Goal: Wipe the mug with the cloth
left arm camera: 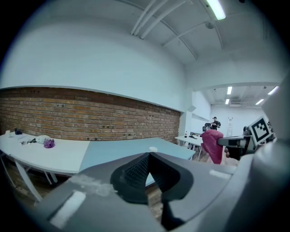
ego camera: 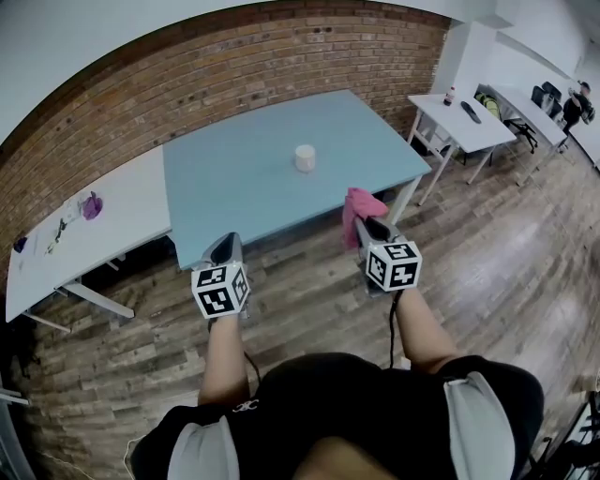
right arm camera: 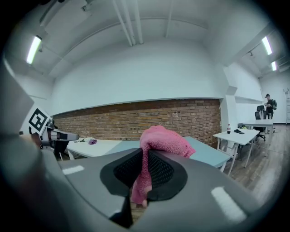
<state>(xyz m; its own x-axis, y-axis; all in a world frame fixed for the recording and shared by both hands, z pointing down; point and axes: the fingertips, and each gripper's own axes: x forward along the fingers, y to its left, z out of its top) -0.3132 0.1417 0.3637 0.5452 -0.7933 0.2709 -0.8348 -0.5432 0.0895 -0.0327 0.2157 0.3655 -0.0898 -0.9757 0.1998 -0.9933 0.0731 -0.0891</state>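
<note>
Head view: light blue table (ego camera: 262, 178) against a brick wall (ego camera: 234, 75), on a wood plank floor (ego camera: 487, 272). The white mug (ego camera: 305, 157) stands upright near the middle of the blue table, alone, well apart from both grippers. A white table (ego camera: 112, 230) adjoins on the left with a purple object (ego camera: 92, 205) and small clutter on it. White desks (ego camera: 464, 127) sit at the right, with a bottle (ego camera: 451, 96) on the nearer one and a person (ego camera: 574, 105) standing at the far corner. The left gripper (ego camera: 225, 247) and right gripper (ego camera: 371, 227) are both over the floor, just short of the table's near edge. The pink cloth (ego camera: 359, 207) bunches at the right gripper's tip.

Left gripper view: jaws closed together, nothing between them. Past them are the blue tabletop and the mug rim, small and far off. This view adds the white ceiling with lit light strips (left arm camera: 216, 8), and it shows the right gripper from the side with the cloth hanging off its tip.

Right gripper view: jaws clamped on the cloth, which bulges above the pads and trails down between them. The mug can't be seen here because the cloth covers that stretch of table. The left gripper shows at the left edge.
</note>
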